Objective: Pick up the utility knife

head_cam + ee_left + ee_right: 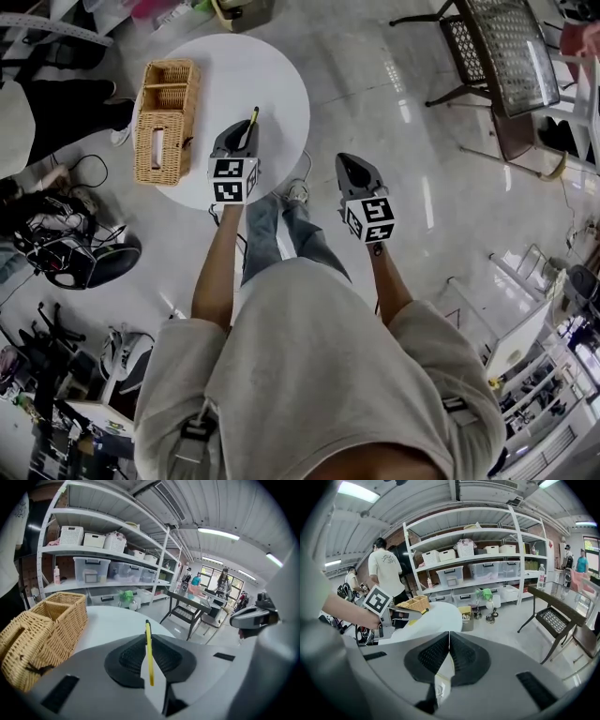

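Lift step. Pinching knife [148, 653] in left claw [246, 129], over counter's [272, 75] near edge, apparently clear of it. Right claw [449, 637] pressed together, empty, off counter's right. Next: needs a steady raise and firm pinch, since the thin body may pivot.

A tan woven wicker basket [164, 122] takes the left edge of the round white table [272, 84]; from it to the far and right edges the top lies open. The left gripper [247, 128], clamped on a slim yellow utility knife [253, 114], hangs over the near edge. Open floor lies beyond the right edge.
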The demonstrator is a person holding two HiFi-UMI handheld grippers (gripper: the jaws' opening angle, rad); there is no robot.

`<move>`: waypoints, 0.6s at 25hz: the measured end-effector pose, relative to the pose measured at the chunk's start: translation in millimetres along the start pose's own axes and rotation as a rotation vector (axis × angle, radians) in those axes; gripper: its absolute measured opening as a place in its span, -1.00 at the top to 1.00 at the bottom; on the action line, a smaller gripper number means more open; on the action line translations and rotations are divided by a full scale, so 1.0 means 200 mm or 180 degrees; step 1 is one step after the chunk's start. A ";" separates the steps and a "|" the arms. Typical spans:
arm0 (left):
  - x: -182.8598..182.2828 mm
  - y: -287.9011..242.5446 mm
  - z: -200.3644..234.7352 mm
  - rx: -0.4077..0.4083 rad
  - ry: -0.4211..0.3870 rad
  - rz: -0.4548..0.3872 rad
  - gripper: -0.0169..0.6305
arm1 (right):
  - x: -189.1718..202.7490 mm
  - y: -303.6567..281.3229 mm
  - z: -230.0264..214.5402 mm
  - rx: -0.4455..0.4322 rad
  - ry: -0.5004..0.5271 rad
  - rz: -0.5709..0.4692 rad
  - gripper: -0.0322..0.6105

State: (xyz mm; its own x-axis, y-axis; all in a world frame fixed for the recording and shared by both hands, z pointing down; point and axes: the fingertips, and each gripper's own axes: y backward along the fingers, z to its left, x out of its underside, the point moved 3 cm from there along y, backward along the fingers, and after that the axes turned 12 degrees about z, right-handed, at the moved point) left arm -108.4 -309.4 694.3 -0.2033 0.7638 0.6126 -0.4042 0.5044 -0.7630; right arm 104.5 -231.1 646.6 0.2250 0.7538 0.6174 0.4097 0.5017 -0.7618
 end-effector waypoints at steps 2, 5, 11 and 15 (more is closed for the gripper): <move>-0.05 0.09 -0.02 -0.0013 -0.0024 -0.0140 0.79 | -0.03 0.01 -0.01 0.0011 0.0003 -0.0044 0.80; -0.11 0.22 -0.06 -0.0002 -0.0055 -0.0324 0.79 | -0.06 0.03 -0.01 0.0025 0.0027 -0.0099 0.80; -0.15 0.43 -0.14 0.0049 -0.0087 -0.0575 0.79 | -0.15 0.06 0.03 0.0016 0.0114 -0.0267 0.80; -0.16 0.55 -0.19 0.0039 -0.0085 -0.0687 0.79 | -0.22 0.12 0.06 0.0018 0.0152 -0.0408 0.80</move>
State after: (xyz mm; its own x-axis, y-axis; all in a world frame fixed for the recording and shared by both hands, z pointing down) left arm -112.4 -263.3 583.5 -0.1345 0.6276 0.7668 -0.4516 0.6500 -0.6112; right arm 94.7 -246.6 598.6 0.2131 0.6624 0.7182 0.4327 0.5951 -0.6772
